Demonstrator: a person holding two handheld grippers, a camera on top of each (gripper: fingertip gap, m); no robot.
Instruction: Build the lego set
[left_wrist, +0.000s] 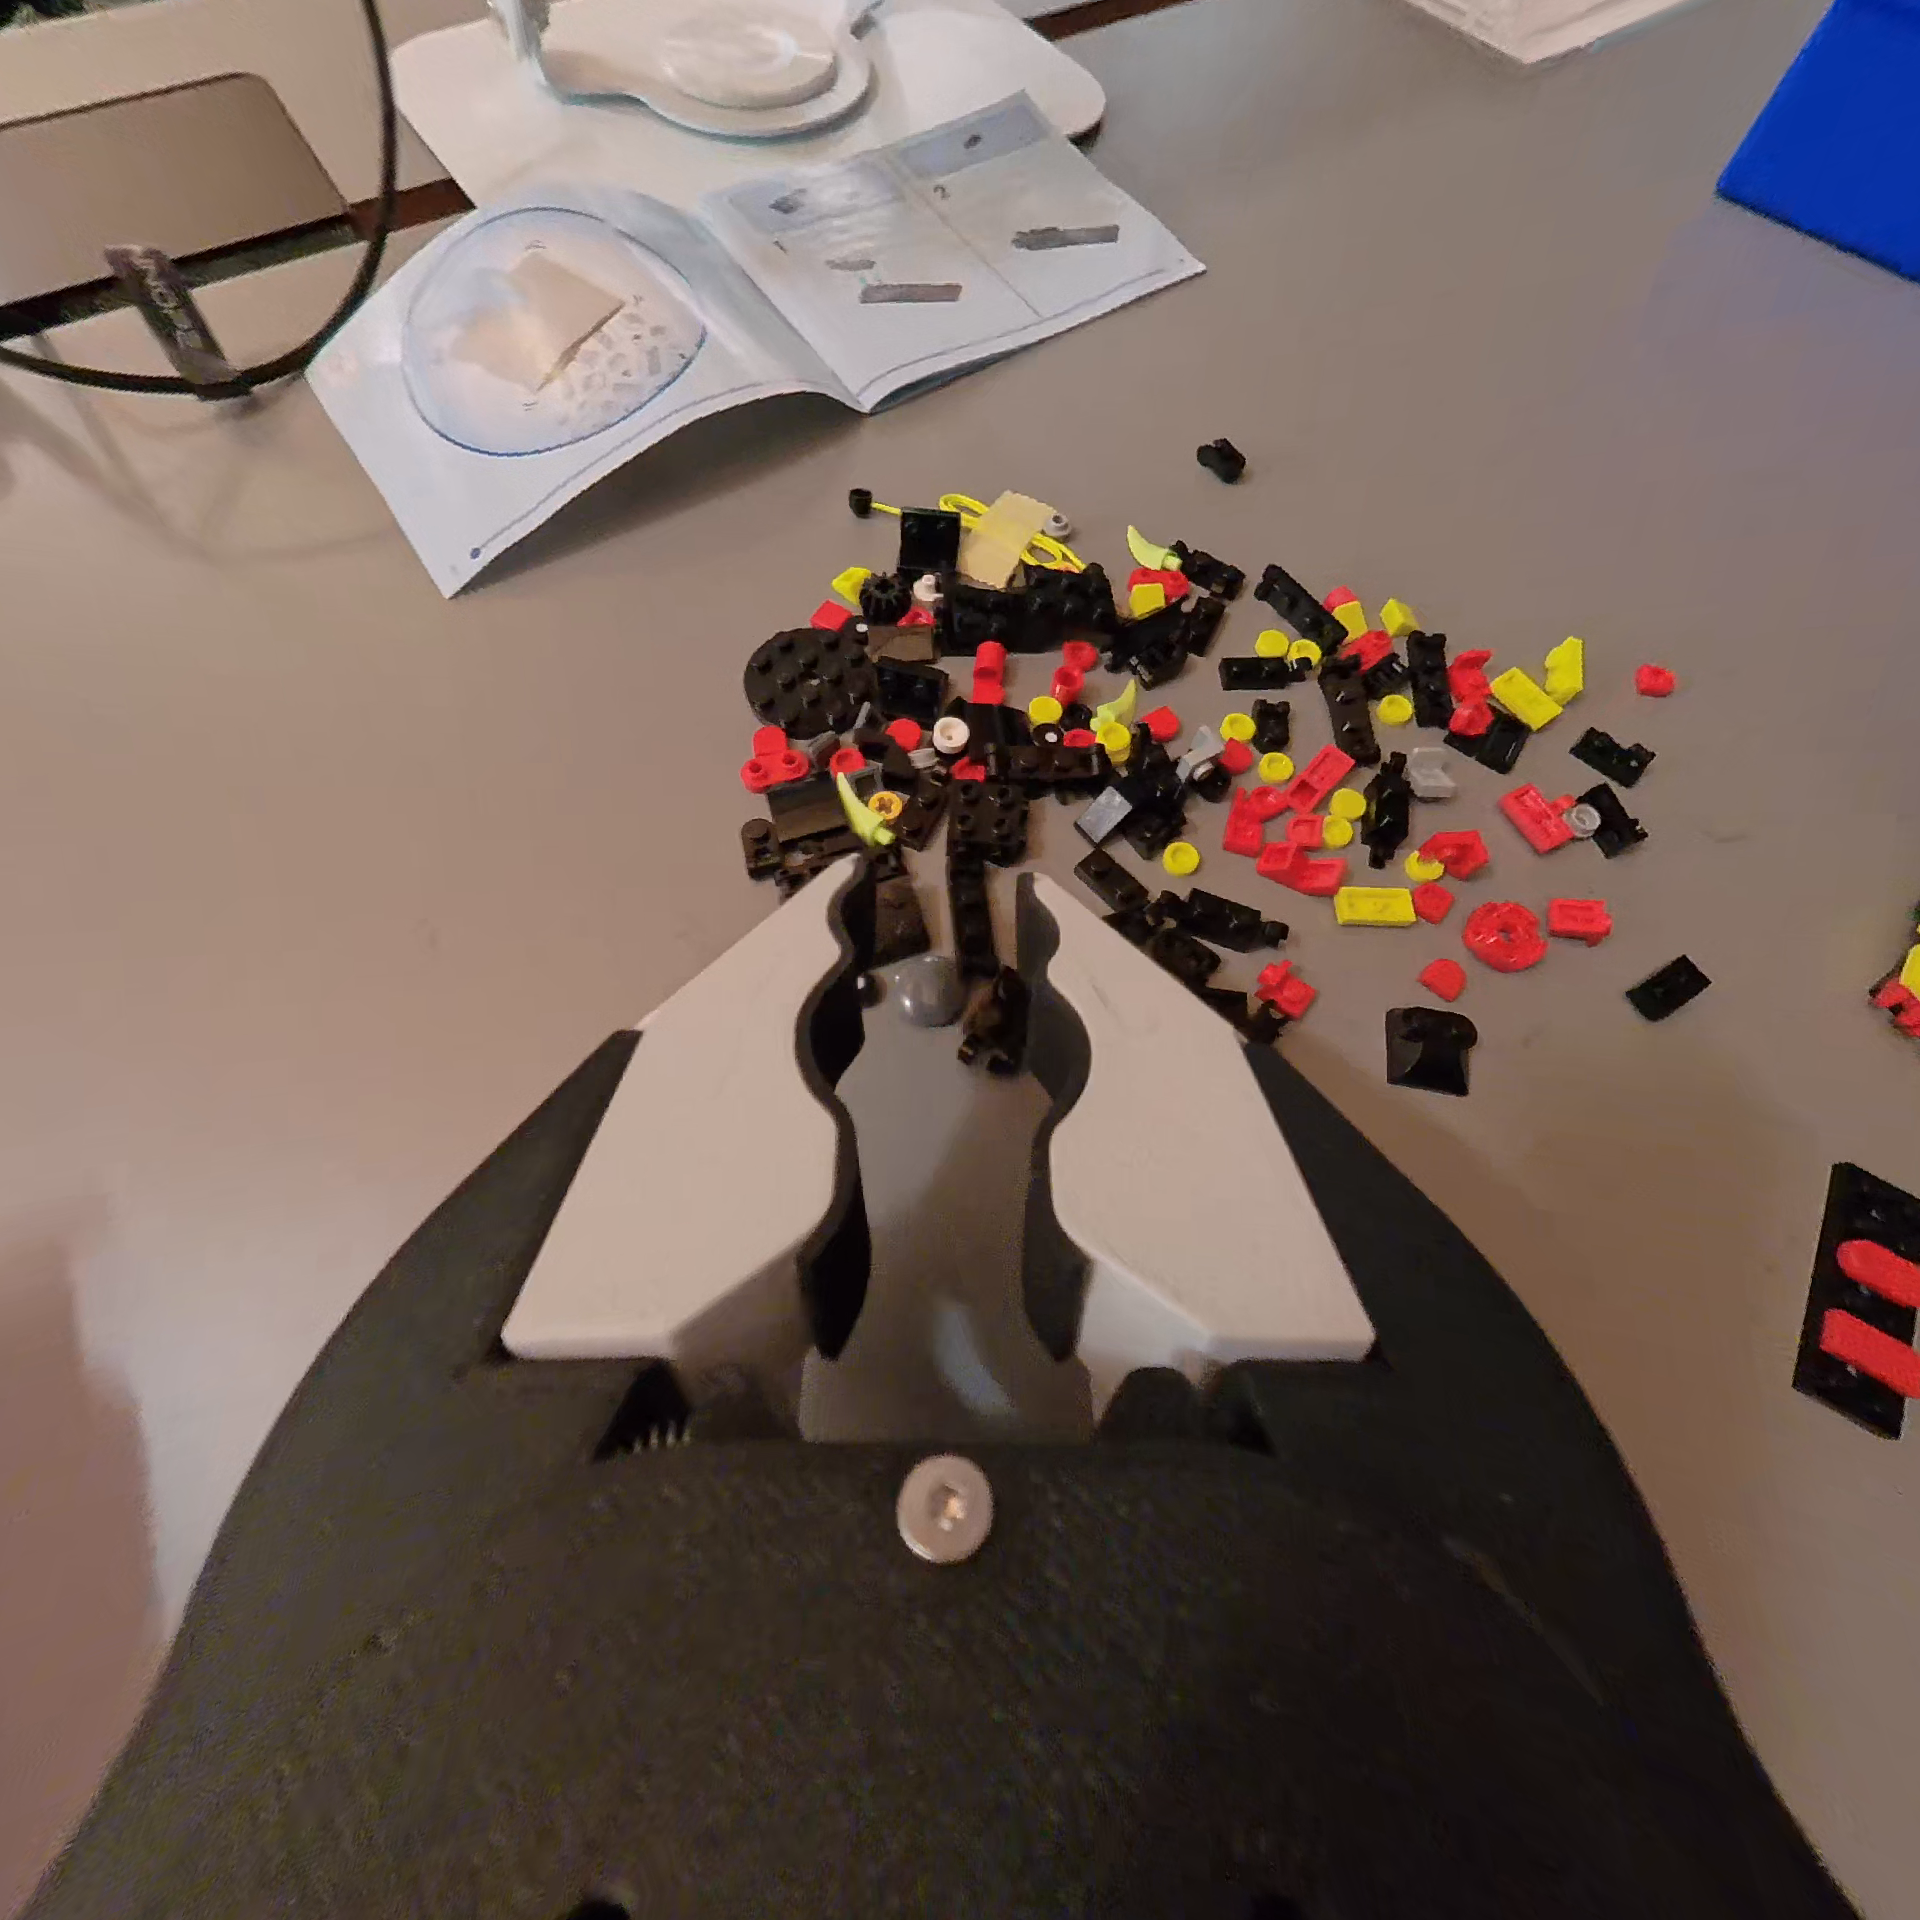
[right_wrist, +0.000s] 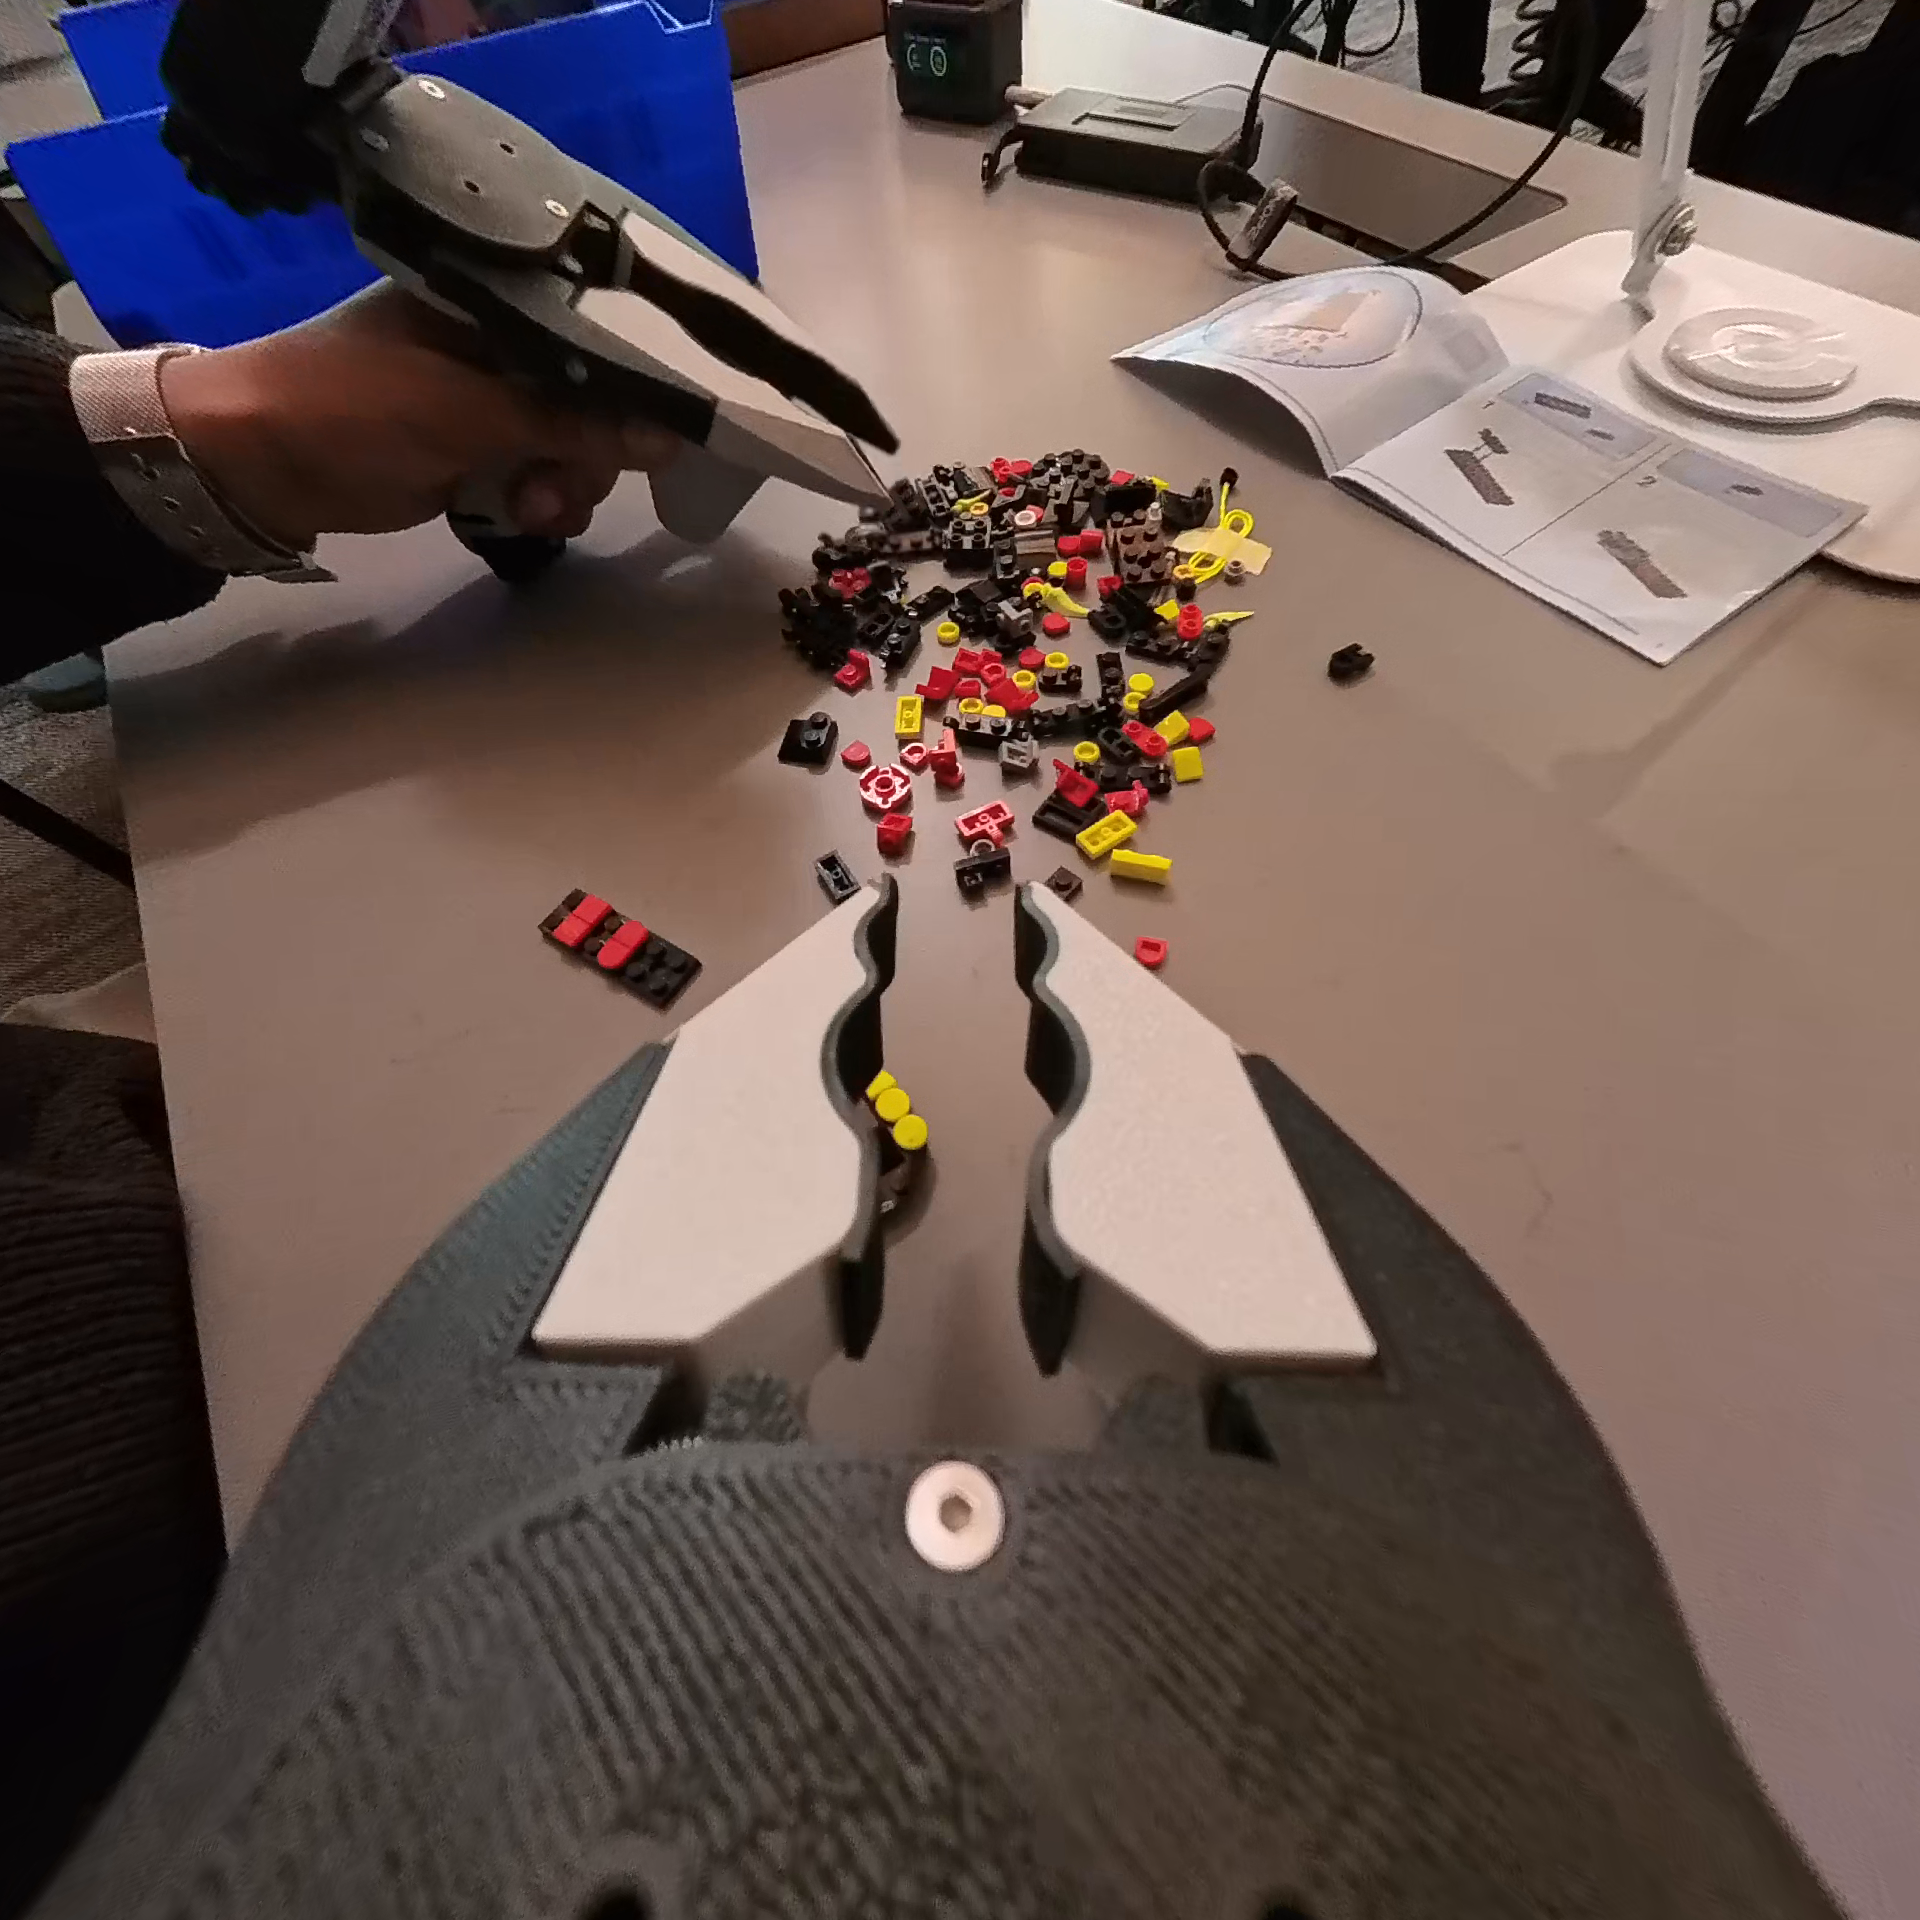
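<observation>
Plain grey counter (right_wrist: 1455, 935), matte, with office clutter at the far edge: a blue bin (right_wrist: 582, 135), a black box (right_wrist: 1132, 130) with a cable looping off it, and a white stand (right_wrist: 1766, 353) on a flat base.

One booklet (left_wrist: 758, 301) lies open past the bricks. The bricks are one loose pile (left_wrist: 1195, 748) mid-counter, mostly black, with red and yellow mixed in, too many to count. One black brick (left_wrist: 1222, 458) sits apart, near the booklet. One black plate (right_wrist: 620, 945) with two red tiles on it lies off to the side, apart from the pile.

Left claw (left_wrist: 940, 894) is partly open, tips down at the near edge of the pile, a black strip and a grey round bit between the fingers, nothing pinched. A hand (right_wrist: 395, 447) with a wristband holds it.

Right claw (right_wrist: 956, 899) hovers just short of the pile, jaws narrowly apart. A small piece with three yellow studs (right_wrist: 896, 1114) sits against its left finger; can't tell if it's gripped.
</observation>
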